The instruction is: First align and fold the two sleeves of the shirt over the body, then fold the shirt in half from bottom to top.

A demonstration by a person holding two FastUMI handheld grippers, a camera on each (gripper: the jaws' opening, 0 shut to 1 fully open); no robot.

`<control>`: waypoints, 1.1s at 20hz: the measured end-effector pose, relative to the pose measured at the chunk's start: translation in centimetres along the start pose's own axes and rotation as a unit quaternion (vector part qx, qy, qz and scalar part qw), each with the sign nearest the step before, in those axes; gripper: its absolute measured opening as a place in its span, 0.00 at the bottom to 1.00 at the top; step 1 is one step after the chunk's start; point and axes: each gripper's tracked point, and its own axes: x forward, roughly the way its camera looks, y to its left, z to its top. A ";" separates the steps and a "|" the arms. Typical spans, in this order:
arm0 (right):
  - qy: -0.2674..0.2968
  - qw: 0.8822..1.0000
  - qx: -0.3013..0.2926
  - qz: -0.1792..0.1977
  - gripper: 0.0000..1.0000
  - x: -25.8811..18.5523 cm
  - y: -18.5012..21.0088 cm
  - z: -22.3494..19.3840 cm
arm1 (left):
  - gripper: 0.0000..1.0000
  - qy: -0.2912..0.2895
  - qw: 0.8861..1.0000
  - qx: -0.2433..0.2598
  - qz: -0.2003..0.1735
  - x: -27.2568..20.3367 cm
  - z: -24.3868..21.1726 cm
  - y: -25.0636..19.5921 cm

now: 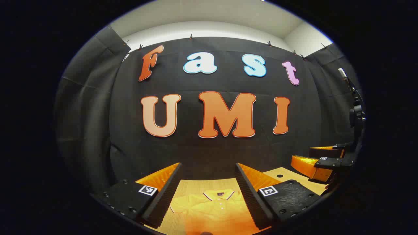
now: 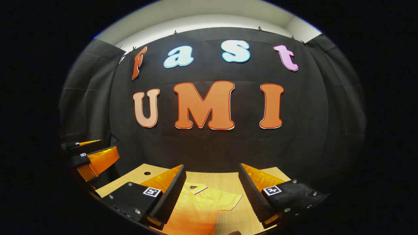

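An orange shirt [image 1: 212, 209] lay flat on a wooden tabletop [image 1: 196, 186], collar toward the black cloth wall [image 1: 212, 153]. The left hand-held gripper [image 1: 208, 178] hung above it with fingers spread wide and nothing between them, the collar showing in the gap. The right hand-held gripper [image 2: 212, 179] was also spread wide and empty, above the shirt's [image 2: 202, 205] right sleeve [image 2: 230, 200], just beside the left one.
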 end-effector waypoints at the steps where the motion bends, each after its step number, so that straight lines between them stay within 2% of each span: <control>1: 0.000 1.000 -0.002 0.001 0.97 -0.1 0.0 0.0 | 0.98 -0.001 1.000 0.001 0.001 -0.1 -0.1 0.0; 16: 0.005 1.000 -0.009 0.009 0.97 -0.1 -0.2 -0.6 | 0.97 -0.002 1.000 0.012 -0.002 -0.8 -0.3 -1.3; 22: 0.060 0.998 -0.011 0.003 0.98 2.6 -1.5 -4.3 | 0.97 -0.003 1.000 0.019 0.019 -1.4 -0.5 0.0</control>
